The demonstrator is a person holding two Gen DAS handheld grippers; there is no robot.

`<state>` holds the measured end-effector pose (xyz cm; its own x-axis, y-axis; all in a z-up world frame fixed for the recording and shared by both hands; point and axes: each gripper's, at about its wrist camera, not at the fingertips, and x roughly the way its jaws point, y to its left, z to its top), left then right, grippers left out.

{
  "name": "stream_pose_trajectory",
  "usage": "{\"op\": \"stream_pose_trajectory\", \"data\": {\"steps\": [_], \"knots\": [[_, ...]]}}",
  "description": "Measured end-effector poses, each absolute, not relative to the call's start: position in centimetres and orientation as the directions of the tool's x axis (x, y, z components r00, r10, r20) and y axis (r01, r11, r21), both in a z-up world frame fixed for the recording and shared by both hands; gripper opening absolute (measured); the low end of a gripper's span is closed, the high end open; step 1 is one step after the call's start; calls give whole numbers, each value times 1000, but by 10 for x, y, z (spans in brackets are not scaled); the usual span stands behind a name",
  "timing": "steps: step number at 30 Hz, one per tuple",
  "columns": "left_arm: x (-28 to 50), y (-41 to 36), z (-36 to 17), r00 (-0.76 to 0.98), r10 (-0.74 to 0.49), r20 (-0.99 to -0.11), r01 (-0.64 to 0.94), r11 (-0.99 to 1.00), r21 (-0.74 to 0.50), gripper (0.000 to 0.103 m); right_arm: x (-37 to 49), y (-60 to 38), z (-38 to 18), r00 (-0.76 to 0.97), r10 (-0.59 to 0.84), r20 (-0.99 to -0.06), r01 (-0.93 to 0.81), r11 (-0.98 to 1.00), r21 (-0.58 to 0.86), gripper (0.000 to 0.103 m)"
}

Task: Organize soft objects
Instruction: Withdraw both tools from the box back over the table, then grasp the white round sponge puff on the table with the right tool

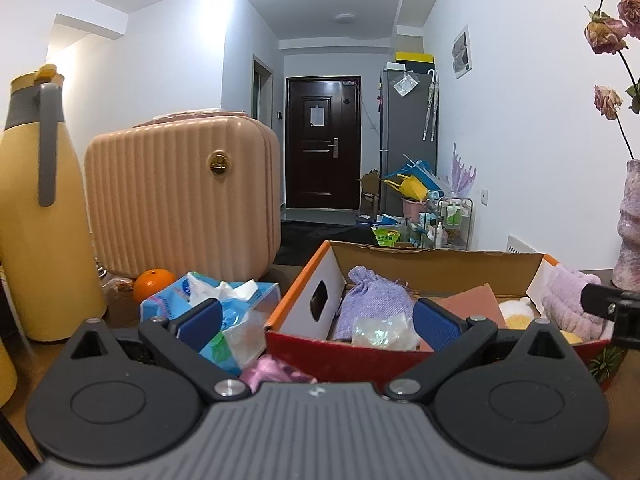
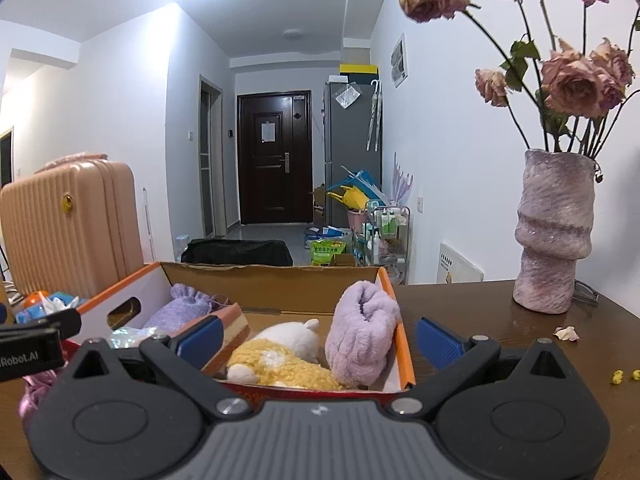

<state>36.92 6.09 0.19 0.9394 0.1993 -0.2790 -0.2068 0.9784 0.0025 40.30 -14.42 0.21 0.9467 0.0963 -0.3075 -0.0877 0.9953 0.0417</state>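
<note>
Table [image 2: 480,320] w/ box [image 2: 280,280] (plush [image 2: 280,356] inside), both grippers [image 1: 316,320] [image 2: 320,340] open.

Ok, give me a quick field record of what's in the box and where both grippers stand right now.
box: cardboard box, open top, on wooden table
in box: lavender knit pouch, yellow-and-white plush, rolled lavender towel, crinkled clear bag
outside box: pink satin item, tissue pack, orange
left gripper: jaws open, empty, before the box's near wall
right gripper: jaws open, empty, at the box's right end
</note>
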Motion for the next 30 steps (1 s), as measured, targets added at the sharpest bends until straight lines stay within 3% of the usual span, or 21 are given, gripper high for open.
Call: {"op": "stream_pose_trajectory", "data": {"steps": [30], "knots": [[302, 71, 1, 936, 212, -282, -221, 975, -2, 103, 306, -162, 6, 946, 144, -291, -140, 990, 36, 103]]}}
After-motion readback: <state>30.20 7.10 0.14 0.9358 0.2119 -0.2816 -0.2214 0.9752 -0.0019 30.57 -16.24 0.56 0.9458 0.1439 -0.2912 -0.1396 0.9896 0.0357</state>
